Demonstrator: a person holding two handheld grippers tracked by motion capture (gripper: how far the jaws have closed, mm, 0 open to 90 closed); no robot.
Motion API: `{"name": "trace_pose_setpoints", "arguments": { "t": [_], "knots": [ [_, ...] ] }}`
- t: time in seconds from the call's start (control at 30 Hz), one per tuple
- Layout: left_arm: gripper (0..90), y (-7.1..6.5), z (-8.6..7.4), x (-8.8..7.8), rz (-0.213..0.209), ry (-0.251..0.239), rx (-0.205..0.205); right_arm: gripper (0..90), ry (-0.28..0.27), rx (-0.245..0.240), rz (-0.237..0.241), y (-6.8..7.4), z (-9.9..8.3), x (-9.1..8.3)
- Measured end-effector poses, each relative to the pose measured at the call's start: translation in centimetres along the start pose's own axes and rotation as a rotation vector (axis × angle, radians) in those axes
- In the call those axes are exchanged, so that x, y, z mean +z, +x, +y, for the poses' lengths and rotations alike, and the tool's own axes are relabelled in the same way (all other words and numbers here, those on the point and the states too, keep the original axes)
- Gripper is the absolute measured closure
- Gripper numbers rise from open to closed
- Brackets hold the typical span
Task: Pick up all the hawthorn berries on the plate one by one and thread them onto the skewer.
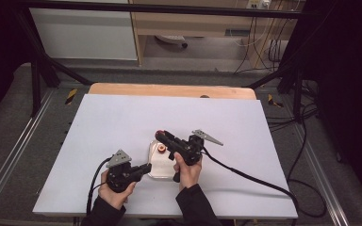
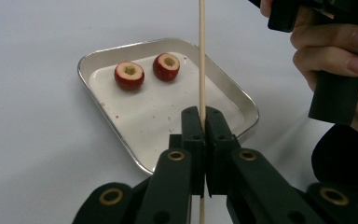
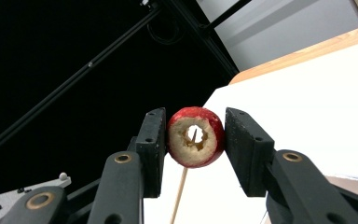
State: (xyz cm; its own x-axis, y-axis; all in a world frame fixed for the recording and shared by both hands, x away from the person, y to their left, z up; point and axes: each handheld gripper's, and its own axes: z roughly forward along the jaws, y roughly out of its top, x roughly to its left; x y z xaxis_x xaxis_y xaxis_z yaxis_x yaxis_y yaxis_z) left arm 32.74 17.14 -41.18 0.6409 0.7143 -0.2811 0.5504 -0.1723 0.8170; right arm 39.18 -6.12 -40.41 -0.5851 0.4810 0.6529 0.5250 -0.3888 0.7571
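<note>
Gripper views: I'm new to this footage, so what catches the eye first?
A cored red fruit is clamped in the right gripper, with a thin wooden skewer showing through its hole. The left gripper holds that skewer upright beside a metal tray with two more cored fruits.

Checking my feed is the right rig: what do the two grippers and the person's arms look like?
Both grippers, left and right, are black with two flat-padded jaws, brass-coloured pivot rings, a grey three-cornered plate on top and a trailing black cable. The person wears dark long sleeves.
</note>
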Motion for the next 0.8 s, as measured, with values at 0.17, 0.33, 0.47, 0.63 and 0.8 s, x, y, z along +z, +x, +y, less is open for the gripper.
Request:
{"name": "trace_pose_setpoints", "arguments": {
  "t": [0.17, 0.33, 0.47, 0.63, 0.8],
  "knots": [
    [88.1, -0.2, -0.1, 0.0, -0.009, -0.011, -0.023, 60.1, -0.007, -0.021, -0.007, 0.2, -0.3, -0.1],
    [88.2, -0.5, -0.1, -0.1, 0.009, -0.029, -0.052, 60.2, -0.074, -0.010, -0.026, 0.5, -1.2, -0.2],
    [88.3, -0.7, -0.3, -0.1, -0.003, -0.028, -0.088, 60.4, -0.112, -0.007, -0.037, 0.7, -1.8, -0.1],
    [88.3, -0.7, -0.6, 0.6, -0.004, -0.002, -0.097, 60.6, -0.092, -0.019, -0.053, 0.5, -2.2, 0.0],
    [88.3, -0.1, -0.5, 0.4, 0.016, -0.008, -0.098, 60.2, -0.058, -0.014, -0.051, 0.3, -1.6, 0.0]
  ]
}}
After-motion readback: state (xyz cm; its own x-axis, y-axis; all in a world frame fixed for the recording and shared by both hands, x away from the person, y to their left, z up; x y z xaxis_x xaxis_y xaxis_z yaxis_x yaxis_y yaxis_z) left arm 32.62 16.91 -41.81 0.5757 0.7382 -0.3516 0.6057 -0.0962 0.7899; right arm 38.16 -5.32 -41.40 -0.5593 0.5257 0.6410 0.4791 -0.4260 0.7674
